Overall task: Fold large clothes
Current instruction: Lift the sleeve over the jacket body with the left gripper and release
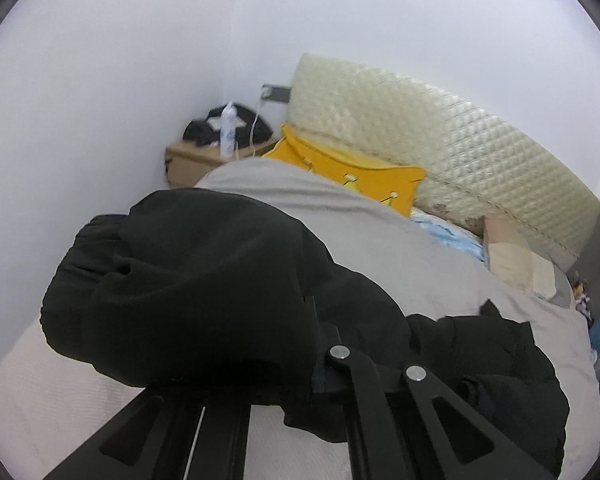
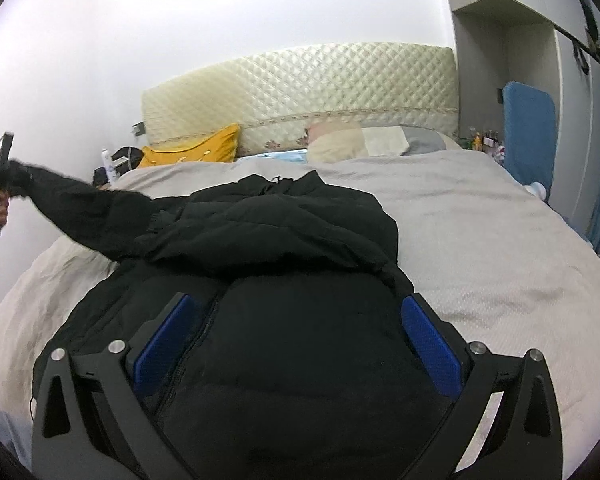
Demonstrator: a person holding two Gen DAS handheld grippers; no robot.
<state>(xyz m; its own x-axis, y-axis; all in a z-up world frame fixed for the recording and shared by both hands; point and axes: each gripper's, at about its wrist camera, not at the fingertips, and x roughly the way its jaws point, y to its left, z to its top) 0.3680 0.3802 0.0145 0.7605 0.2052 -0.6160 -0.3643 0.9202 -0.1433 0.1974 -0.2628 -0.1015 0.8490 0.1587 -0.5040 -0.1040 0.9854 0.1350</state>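
Just in front, the right gripper [image 2: 296, 340] hovers with its blue pads [image 2: 430, 350] wide apart over the lower body of the black jacket [image 2: 284, 320], which lies on the grey bedspread [image 2: 480, 232]. Further left, the left gripper [image 2: 4, 178] is clamped on the cuff of the sleeve [image 2: 84, 210] and holds it stretched out past the bed edge, and behind stand a yellow pillow [image 2: 196, 152] and the quilted headboard [image 2: 300, 84]

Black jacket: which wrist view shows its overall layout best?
The right wrist view: the jacket lies spread over the bed, one sleeve pulled out sideways by the left gripper. The left wrist view shows only the bunched sleeve close up, hiding its fingers.
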